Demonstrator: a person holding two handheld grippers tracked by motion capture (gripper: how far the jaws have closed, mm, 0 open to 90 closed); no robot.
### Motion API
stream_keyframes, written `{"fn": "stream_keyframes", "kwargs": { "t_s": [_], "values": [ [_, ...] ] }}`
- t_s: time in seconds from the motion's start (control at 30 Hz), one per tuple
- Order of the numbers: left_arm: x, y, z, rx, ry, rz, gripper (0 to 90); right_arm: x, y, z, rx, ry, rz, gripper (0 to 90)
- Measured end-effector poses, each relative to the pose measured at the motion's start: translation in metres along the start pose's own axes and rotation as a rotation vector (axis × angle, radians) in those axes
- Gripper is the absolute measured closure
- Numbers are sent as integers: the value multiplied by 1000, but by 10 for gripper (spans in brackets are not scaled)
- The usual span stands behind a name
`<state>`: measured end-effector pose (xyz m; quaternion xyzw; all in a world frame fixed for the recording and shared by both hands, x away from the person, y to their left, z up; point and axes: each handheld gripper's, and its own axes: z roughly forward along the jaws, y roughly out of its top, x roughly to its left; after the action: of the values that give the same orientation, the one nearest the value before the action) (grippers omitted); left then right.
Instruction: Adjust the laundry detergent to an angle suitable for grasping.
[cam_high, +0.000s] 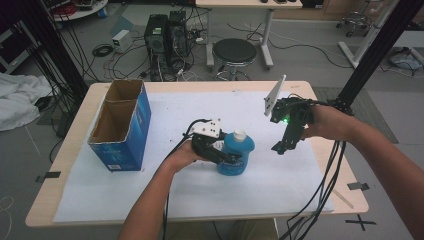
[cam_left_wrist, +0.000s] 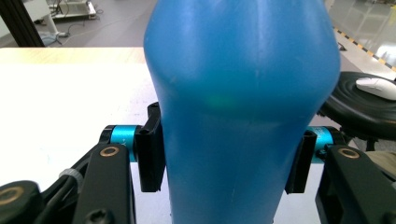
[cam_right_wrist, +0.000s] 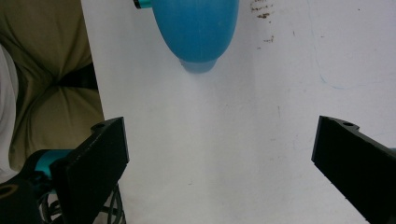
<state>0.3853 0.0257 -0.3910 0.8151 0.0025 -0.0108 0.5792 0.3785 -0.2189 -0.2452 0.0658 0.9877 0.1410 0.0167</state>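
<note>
The bottle stands upright on the worktop, gripped between the left gripper jaws, while the right gripper, jaws open and empty, hangs just beside it.

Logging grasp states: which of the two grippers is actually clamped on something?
The left gripper: its jaws press both sides of the blue bottle, which stands on the white sheet. The right gripper hangs beside the bottle, jaws spread wide, holding nothing.
</note>
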Motion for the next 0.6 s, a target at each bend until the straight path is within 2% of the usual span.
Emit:
{"fn": "stream_keyframes", "kwargs": {
  "t_s": [0.17, 0.43, 0.6],
  "values": [
    [0, -5, -3, -18, 2, 9, 441, 1, 1, 0, 0, -1, 6, 28],
    [-2, -4, -7, 12, 18, -16, 432, 2, 4, 2, 2, -2, -4, 28],
    [-3, -4, -7, 27, 29, -49, 350, 3, 4, 1, 3, -3, -3, 28]
  ]
}}
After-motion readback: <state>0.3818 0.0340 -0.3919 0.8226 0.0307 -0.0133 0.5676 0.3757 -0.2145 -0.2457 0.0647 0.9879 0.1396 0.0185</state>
